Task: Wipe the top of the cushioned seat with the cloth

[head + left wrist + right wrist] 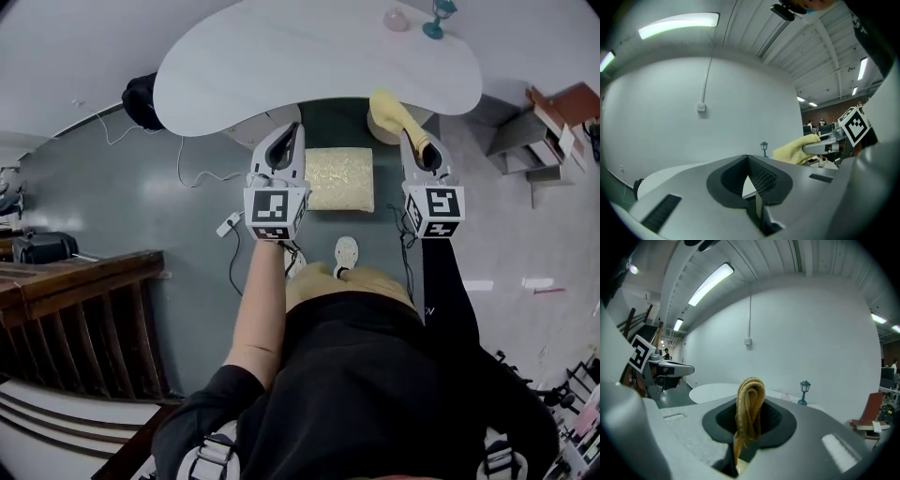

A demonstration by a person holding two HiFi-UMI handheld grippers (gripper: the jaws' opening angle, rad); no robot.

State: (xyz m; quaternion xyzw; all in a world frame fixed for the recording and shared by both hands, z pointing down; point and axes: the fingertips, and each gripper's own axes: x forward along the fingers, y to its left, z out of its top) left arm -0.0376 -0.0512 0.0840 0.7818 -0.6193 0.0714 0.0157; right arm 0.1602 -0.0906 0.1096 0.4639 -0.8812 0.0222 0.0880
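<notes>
The cushioned seat [339, 178] is a pale yellow square pad on the floor just ahead of the person's feet. In the head view my left gripper [289, 136] hangs over the seat's far left corner, shut with nothing in it; its pads [759, 176] meet. To the right of the seat, my right gripper [419, 150] is shut on the yellow cloth [392, 110], which trails away from the jaws. In the right gripper view the cloth [750, 411] stands bunched between the pads. The left gripper view shows the cloth [794, 152] in the right gripper [825, 146].
A white rounded table [309, 56] stands beyond the seat with a teal lamp figurine [437, 19] and a pink item [396, 19]. A wooden stair rail [84, 281] is at the left, with a black bag [141, 98], a power strip [230, 223], and boxes [553, 122] at the right.
</notes>
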